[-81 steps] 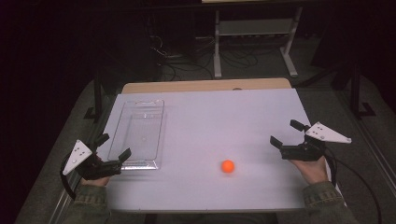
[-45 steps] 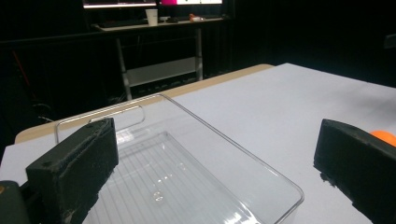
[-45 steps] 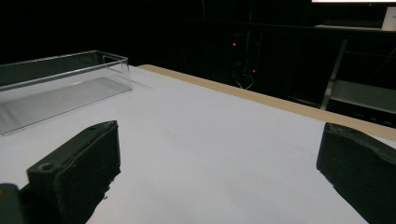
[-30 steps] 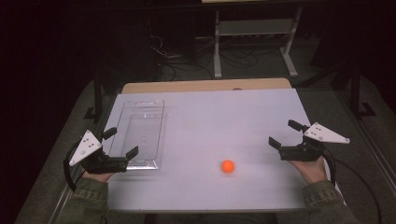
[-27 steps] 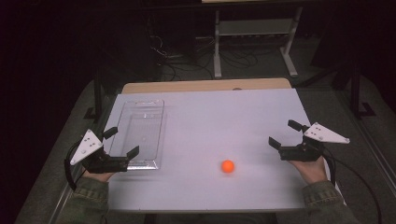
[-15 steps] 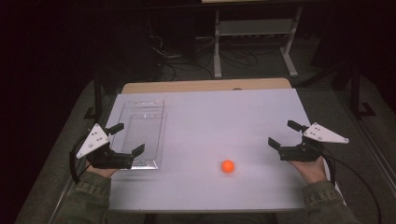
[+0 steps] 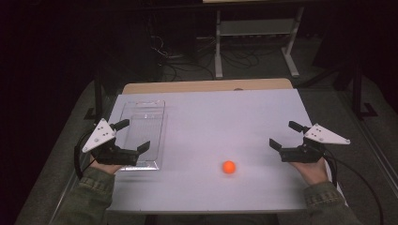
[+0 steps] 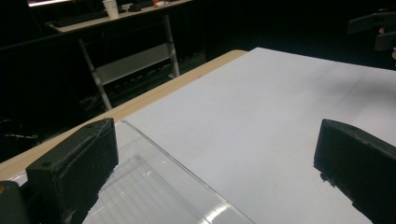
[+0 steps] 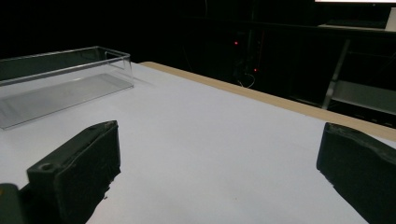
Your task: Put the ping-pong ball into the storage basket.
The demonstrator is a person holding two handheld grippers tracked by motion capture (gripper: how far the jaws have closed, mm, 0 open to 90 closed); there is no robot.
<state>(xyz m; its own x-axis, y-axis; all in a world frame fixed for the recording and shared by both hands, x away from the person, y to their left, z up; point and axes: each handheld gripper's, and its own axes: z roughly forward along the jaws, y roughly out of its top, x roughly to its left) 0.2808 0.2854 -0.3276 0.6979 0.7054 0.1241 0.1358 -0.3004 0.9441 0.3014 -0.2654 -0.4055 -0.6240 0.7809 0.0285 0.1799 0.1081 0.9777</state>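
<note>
my left gripper (image 7: 132,136) gapes wide over the clear tray's (image 7: 143,123) near end; my right gripper (image 7: 285,135) gapes too, the ball (image 7: 229,167) between them, nearer the right.

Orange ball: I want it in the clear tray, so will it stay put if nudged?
Probably not: the orange ball looks round and smooth on the flat table, so likely rolls. It seems small, probably light.
</note>
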